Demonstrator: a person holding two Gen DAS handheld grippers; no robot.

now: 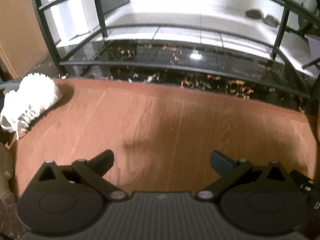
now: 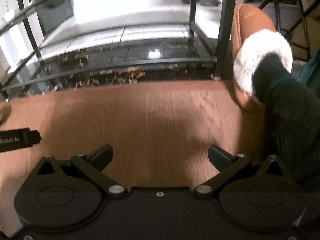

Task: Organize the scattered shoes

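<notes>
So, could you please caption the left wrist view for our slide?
Open left claw above a wooden floor, white sneaker at far left, black rack ahead.

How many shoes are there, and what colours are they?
White sneaker: 1
Tan slipper with white fur, on a person's foot: 1
Dark shoes far off on the pale floor, blurry: 2
Total: 4

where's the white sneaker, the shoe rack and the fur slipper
white sneaker (image 1: 30, 100): left wrist view, its upper.
shoe rack (image 1: 180, 67): left wrist view, front rail of its lowest shelf.
fur slipper (image 2: 254, 60): right wrist view, white fur cuff, worn on a foot.
</notes>
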